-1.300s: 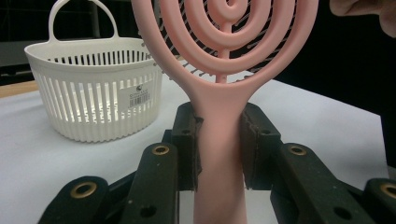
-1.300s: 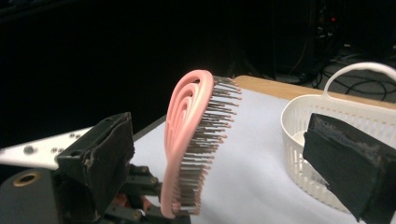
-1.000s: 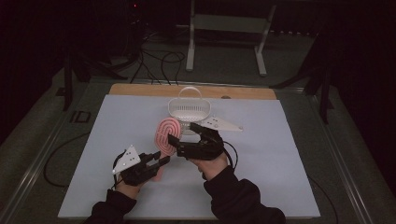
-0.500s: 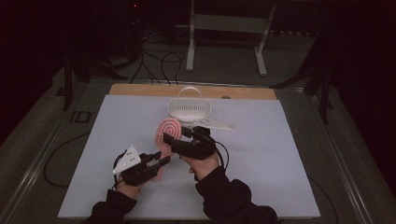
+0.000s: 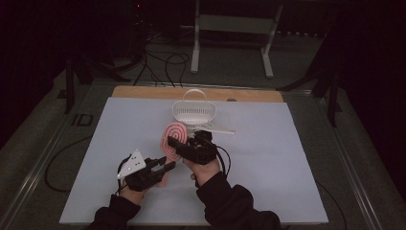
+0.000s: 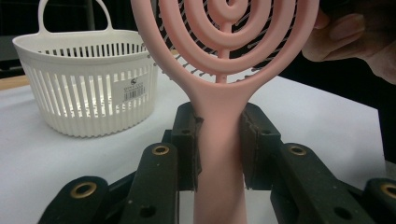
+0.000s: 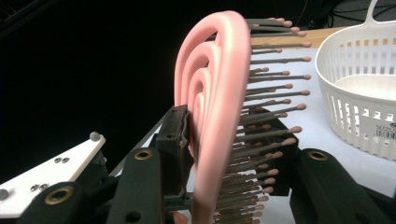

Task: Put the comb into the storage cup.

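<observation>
From the high view we see the pink hairbrush held above the white table, in front of the white slotted basket. Our left gripper grasps its handle, and our right gripper sits at its round head, just beside the basket.

In the left gripper view, our jaws are clenched on the hairbrush handle, pads pressing on both sides, the ringed head rising upright. The basket stands on the table to the left.

In the right gripper view, our jaws have just been closing and now clamp the hairbrush head edge-on, one pad on its back, the other among the bristles. The basket stands near at the right
</observation>
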`<action>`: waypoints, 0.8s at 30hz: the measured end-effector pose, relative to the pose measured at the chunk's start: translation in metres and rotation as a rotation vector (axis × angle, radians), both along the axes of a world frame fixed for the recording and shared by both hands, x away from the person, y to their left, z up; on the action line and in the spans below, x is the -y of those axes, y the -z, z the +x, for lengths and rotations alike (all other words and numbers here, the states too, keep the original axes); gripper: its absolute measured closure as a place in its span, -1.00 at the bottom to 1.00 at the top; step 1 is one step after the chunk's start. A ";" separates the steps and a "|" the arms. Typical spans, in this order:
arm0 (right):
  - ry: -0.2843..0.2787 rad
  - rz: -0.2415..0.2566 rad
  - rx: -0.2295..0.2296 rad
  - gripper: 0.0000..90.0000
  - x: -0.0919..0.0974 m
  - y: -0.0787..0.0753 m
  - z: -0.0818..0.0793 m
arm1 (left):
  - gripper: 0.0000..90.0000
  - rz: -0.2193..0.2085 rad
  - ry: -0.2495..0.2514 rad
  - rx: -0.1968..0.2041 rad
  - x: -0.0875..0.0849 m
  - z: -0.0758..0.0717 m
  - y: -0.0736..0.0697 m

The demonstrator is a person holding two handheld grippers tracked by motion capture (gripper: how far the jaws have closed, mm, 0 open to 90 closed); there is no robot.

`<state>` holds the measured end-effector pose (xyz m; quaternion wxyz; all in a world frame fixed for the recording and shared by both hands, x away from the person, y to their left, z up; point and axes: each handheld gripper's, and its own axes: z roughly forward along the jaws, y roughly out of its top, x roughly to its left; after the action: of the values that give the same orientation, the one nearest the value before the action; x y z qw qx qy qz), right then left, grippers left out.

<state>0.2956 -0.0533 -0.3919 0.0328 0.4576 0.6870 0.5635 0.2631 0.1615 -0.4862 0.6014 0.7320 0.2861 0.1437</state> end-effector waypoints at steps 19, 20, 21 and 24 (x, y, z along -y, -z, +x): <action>-0.061 0.017 0.088 0.43 0.001 0.003 -0.001 | 0.57 -0.012 0.005 -0.025 0.002 0.000 -0.002; -0.061 0.017 0.088 0.43 0.001 0.003 -0.001 | 0.57 -0.013 0.003 -0.025 0.002 0.000 -0.002; -0.064 0.014 0.093 0.43 0.000 0.003 -0.001 | 0.56 -0.015 0.002 -0.028 0.002 0.000 -0.002; -0.072 0.013 0.104 0.43 0.000 0.002 -0.001 | 0.56 -0.011 0.005 -0.029 0.002 0.000 -0.003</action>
<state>0.2943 -0.0531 -0.3938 0.0453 0.4032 0.6968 0.5916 0.2634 0.1592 -0.4832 0.6015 0.7314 0.2937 0.1301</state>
